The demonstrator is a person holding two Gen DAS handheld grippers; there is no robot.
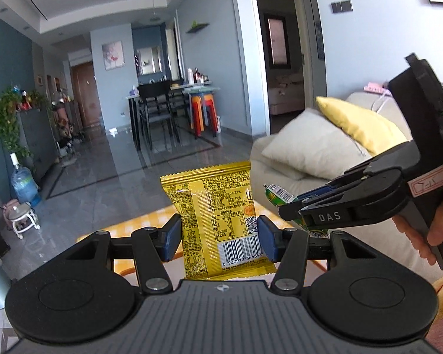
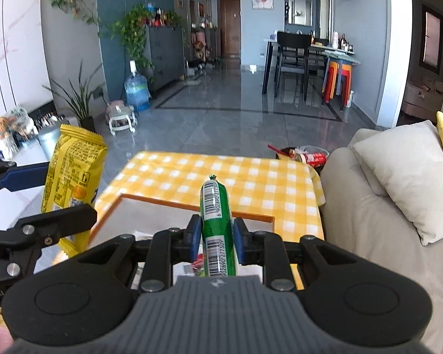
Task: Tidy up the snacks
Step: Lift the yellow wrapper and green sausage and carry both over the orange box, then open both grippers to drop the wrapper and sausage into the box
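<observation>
My left gripper [image 1: 218,237] is shut on a yellow snack packet [image 1: 218,206], held upright in the air with its barcode side facing me. The packet also shows at the left of the right wrist view [image 2: 73,174]. My right gripper [image 2: 217,237] is shut on a green sausage stick [image 2: 217,221] that points up and away. The right gripper [image 1: 298,206] appears in the left wrist view just right of the packet, with the green stick [image 1: 279,194] poking out. Both are above a table with a yellow checked cloth [image 2: 221,174].
A white tray with an orange rim [image 2: 150,199] lies on the cloth below the right gripper, with some items inside it. A bin with red wrappers [image 2: 307,155] stands past the table's far right corner. A beige sofa with pillows [image 2: 398,183] is on the right.
</observation>
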